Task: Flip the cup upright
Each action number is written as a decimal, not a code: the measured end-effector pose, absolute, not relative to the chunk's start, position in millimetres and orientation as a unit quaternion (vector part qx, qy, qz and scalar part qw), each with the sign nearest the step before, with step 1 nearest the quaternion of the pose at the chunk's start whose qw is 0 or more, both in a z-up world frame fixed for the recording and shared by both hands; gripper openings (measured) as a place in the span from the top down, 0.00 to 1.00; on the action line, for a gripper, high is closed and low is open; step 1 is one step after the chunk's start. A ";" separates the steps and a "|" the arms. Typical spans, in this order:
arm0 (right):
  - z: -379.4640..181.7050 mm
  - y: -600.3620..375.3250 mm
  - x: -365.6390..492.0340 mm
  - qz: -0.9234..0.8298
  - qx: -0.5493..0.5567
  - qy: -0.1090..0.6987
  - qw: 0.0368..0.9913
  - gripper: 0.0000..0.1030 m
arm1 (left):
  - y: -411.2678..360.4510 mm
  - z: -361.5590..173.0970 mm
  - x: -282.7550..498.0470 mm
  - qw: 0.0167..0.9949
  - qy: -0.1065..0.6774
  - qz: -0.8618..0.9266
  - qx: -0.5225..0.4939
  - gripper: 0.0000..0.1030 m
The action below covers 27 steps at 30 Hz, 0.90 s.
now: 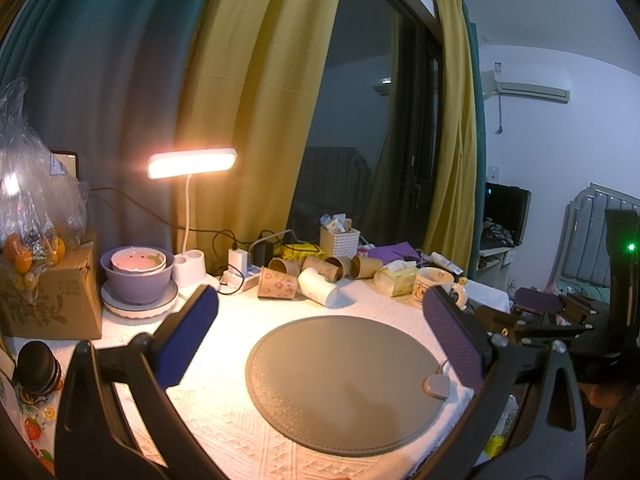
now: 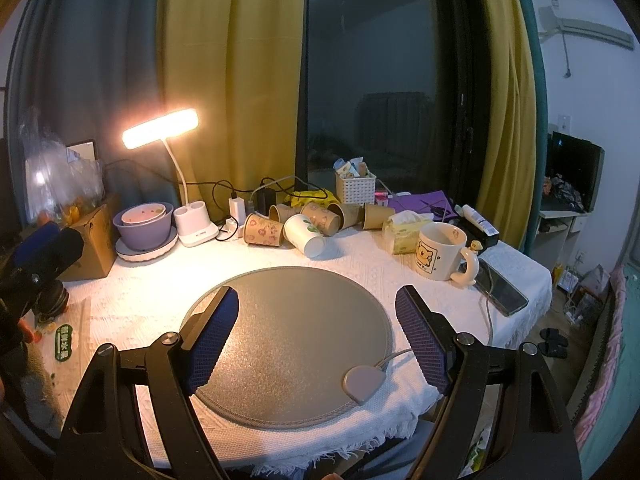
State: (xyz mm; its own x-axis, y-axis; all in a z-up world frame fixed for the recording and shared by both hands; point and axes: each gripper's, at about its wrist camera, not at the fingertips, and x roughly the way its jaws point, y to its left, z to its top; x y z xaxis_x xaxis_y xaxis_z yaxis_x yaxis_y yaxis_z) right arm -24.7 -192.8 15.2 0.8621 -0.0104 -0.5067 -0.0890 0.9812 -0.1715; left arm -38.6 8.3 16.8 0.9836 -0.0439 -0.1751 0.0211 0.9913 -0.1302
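Fingers of the right gripper (image 2: pixel 316 336) stood spread wide with nothing between them, hovering over the round grey mat (image 2: pixel 296 344) on the desk (image 2: pixel 360 276); the left gripper (image 1: pixel 320 340) was likewise released, its blue pads apart above the same mat (image 1: pixel 344 380). A small grey tab (image 2: pixel 364 382) on a cord lay on the mat's near right edge. Beyond the mat, a cluster of paper cups lay on their sides at the back of the desk: a white cup (image 2: pixel 304 236) with a green mark pointed its base toward the camera, touching a brown flowered cup (image 2: pixel 264 230) just to its left, with more brown cups (image 2: pixel 320 216) behind. To the right stood a mug (image 2: pixel 440 252) printed with a bear; small characters under the bear were too fine to read. A green label (image 2: pixel 63 342) with white characters showed at the desk's left edge, its text not legible. A lit lamp (image 2: pixel 160 134) glared over stacked bowls (image 2: pixel 144 224), washing out detail nearby. A cardboard box (image 1: pixel 52 296) carried faint printing I could not make out, and the plastic bag (image 1: pixel 32 200) on it blurred its contents. A phone (image 2: pixel 500 288) lay right of the mug, partly hidden by the handle.
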 end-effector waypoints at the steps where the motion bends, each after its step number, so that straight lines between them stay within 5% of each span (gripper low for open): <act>1: 14.9 -192.9 -23.8 0.020 -0.095 0.262 0.960 0.19 | 8.2 16.7 -38.7 0.994 0.090 -0.017 -0.064 0.00; 24: -17.3 -216.0 48.0 0.047 -0.110 0.317 0.941 0.20 | 5.1 -8.5 55.1 0.977 0.201 -0.013 -0.063 0.00; 27: -17.6 -223.5 70.6 0.064 -0.113 0.322 0.938 0.34 | 4.6 -14.6 89.5 0.970 0.232 -0.004 -0.067 0.00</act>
